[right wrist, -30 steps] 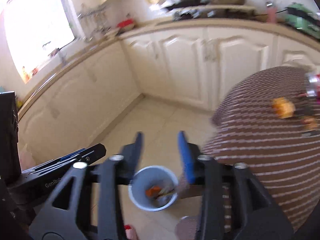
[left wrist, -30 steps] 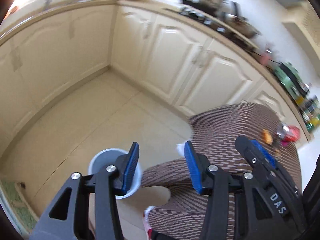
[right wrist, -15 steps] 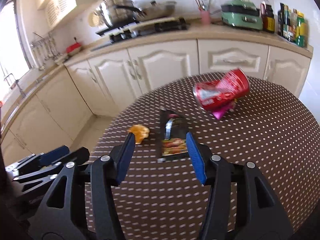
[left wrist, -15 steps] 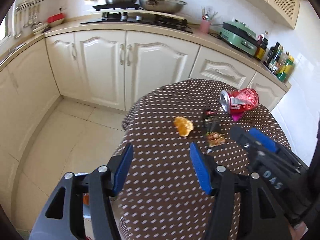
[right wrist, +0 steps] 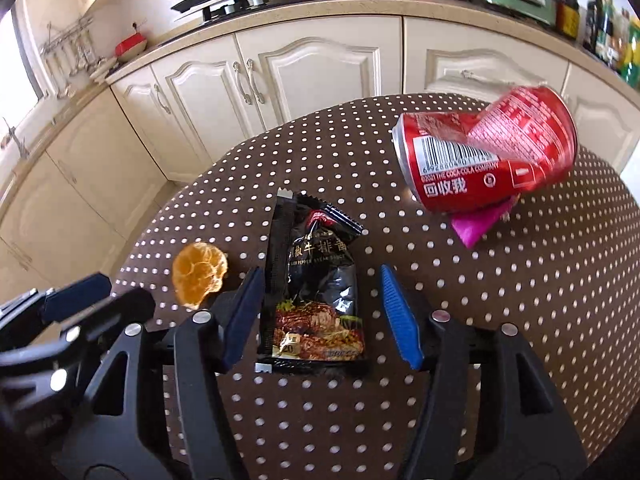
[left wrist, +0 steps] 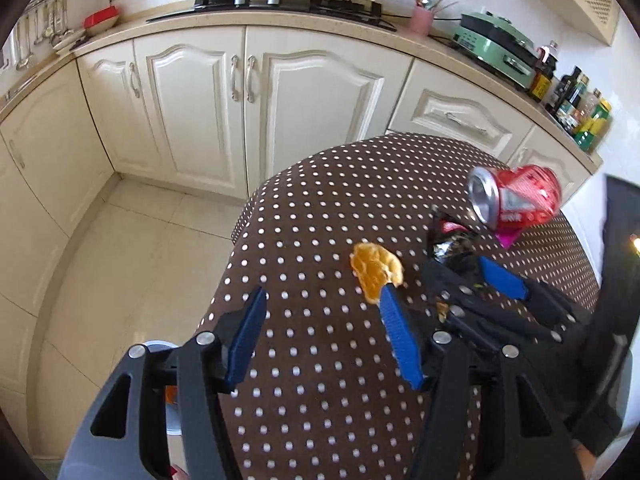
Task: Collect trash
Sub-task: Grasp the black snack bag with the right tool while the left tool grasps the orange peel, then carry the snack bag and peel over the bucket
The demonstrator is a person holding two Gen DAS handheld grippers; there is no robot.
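Left gripper (left wrist: 324, 332) jaws spread, empty; right gripper (right wrist: 320, 312) jaws closing, apparently not yet gripping.

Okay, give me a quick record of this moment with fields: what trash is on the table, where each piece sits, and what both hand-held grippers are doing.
surface: round table with brown polka-dot cloth
trash 1: orange peel, near the table's left edge
trash 2: black sauce packet, lying flat mid-table
trash 3: crushed red can, on its side, resting on a pink wrapper
left hand-held gripper: open, empty, peel just beyond its right finger
right hand-held gripper: jaws just closing, packet between them, pads not yet pressing
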